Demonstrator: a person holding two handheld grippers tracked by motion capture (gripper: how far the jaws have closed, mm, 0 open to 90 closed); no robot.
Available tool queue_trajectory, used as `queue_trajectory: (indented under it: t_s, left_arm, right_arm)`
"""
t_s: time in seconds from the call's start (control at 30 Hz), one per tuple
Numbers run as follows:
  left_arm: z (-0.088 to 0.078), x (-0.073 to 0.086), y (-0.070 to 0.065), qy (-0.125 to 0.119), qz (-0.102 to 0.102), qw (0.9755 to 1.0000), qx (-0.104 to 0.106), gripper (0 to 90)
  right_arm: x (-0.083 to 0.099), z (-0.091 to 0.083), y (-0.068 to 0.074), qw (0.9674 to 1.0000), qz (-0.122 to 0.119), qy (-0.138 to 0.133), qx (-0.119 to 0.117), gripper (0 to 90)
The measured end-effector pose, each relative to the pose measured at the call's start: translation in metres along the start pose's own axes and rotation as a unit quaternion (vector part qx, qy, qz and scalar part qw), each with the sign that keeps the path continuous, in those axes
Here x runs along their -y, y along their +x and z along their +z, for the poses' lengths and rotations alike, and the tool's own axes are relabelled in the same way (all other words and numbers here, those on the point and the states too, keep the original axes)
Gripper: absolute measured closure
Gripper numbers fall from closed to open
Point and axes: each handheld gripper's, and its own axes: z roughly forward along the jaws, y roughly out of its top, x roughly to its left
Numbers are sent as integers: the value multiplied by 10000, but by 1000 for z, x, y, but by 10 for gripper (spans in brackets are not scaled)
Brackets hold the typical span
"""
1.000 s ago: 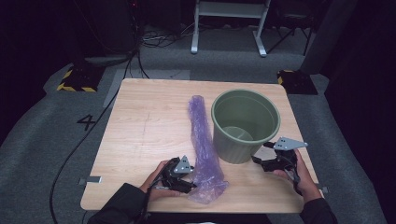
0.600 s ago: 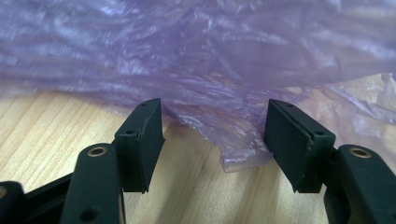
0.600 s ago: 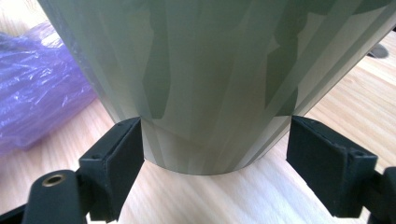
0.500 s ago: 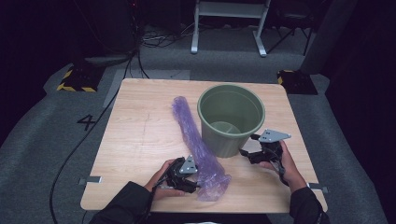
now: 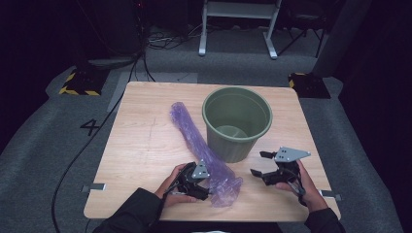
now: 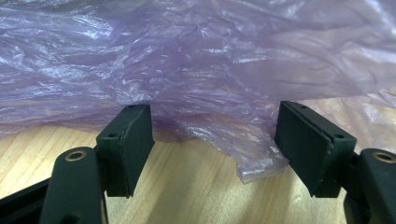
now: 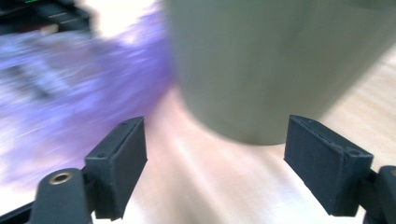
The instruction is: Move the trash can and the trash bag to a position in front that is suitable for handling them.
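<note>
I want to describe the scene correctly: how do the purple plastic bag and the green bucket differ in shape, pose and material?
The purple plastic bag lies flat and stretched out on the wooden table; the green bucket stands upright with its mouth open. The bag is thin, crumpled and translucent; the bucket is rigid, smooth and opaque. The bag's near end lies at the open left tool; the open right tool is near the bucket without touching it. Both rest on the table, side by side.

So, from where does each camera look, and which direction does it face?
High view: above the person's side, facing forward and down on the table; forearms and both hands show.
Left gripper view: along its open jaws at the purple bag.
Right gripper view: along its open jaws at the green bucket.
All views share the bag; the high and right gripper views share the bucket.
</note>
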Motion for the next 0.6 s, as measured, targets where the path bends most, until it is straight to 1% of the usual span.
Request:
queue_trajectory:
  t_s: [0.1, 0.2, 0.23, 0.27, 0.3, 0.33, 0.37, 0.4, 0.43, 0.53, 0.6]
  left_arm:
    - [3, -2, 1, -24, -13, 10000, -11, 269]
    - [6, -4, 2, -10, -60, 10000, -65, 244]
    - [6, -4, 2, 13, -85, 9999, -111, 213]
    - [6, -4, 2, 9, -115, 9998, -159, 177]
    - [5, -4, 3, -22, -140, 9997, -190, 149]
    - [4, -4, 4, -38, -126, 9998, -168, 162]
    - [2, -4, 4, -43, -125, 9998, -149, 160]
    - [0, -4, 5, -77, -139, 9997, -171, 156]
    - [-1, -4, 5, -107, -156, 9997, -172, 159]
    - [-4, -4, 4, -160, -171, 9995, -189, 156]
    - [-2, -4, 4, -153, -177, 9995, -205, 156]
  right_arm:
    - [4, -1, 15, 9994, -65, 26, -350, 199]
    - [6, 3, 27, 9984, -174, 151, -516, 194]
    - [7, 4, 31, 9981, -148, 164, -581, 195]
    - [8, 6, 33, 9982, -152, 171, -550, 203]
    - [8, 8, 35, 9987, -164, 161, -445, 223]
    - [9, 10, 36, 9991, -124, 187, -372, 241]
    - [9, 12, 37, 9991, -94, 210, -364, 242]
    - [10, 16, 39, 9990, -80, 232, -382, 270]
    - [10, 18, 40, 9990, -77, 262, -364, 315]
    - [9, 24, 46, 9982, -170, 317, -485, 383]
    - [8, 28, 50, 9975, -190, 373, -576, 379]
